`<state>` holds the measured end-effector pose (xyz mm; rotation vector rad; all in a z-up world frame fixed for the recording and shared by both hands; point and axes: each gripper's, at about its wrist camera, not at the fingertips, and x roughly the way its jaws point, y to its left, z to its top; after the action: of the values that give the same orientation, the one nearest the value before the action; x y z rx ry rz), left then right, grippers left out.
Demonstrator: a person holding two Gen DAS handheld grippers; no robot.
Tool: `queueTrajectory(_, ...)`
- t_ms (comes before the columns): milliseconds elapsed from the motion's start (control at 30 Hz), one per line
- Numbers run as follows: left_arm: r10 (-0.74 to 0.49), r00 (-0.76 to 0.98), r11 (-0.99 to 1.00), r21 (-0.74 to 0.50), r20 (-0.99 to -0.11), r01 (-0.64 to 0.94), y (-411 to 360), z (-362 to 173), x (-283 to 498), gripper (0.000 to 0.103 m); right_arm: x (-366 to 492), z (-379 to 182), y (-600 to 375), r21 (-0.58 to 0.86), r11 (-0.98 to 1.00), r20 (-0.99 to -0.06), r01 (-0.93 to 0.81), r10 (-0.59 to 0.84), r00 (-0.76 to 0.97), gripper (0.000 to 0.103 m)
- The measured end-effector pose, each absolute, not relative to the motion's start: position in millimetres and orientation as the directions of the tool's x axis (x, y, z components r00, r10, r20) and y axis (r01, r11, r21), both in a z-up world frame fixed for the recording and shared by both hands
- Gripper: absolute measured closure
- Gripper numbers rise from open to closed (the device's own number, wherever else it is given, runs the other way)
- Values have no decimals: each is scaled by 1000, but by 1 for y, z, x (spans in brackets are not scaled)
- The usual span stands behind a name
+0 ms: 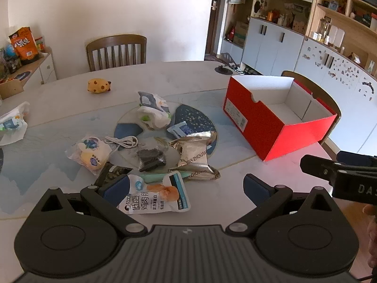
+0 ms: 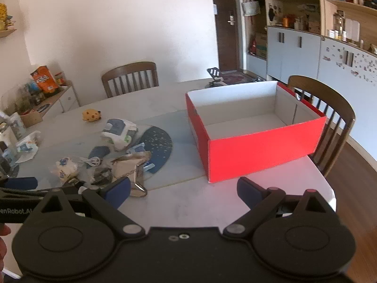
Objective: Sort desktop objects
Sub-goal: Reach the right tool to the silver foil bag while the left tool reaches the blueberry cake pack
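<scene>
A heap of small packets lies on the round table (image 1: pixel 70 103): a white chicken-snack pouch (image 1: pixel 156 194), a silver foil pack (image 1: pixel 196 156), a dark wrapped block (image 1: pixel 150 159), a yellow bun in clear wrap (image 1: pixel 90 154), a white cable (image 1: pixel 123 141) and a crumpled white bag (image 1: pixel 154 113). My left gripper (image 1: pixel 186 188) hovers open just before the pouch, nothing between its fingers. An empty red box (image 2: pixel 256 151) with a white inside stands to the right. My right gripper (image 2: pixel 183 192) is open above bare tabletop in front of the box.
A yellow spotted toy (image 1: pixel 98 85) sits far back on the table, and another white bag (image 1: pixel 11 122) lies at its left edge. Wooden chairs (image 1: pixel 116 52) stand behind the table and behind the box. A side cabinet with snacks is at the left, cupboards at the right.
</scene>
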<state>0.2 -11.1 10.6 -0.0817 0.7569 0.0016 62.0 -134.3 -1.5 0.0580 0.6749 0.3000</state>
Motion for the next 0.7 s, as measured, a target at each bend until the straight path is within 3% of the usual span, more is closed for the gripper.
queueTrajectory(700, 102, 776, 976, -87, -622, -198, 22, 14, -4, 0, 64, 8, -116, 125, 894, -570, -430, 420, 706, 6)
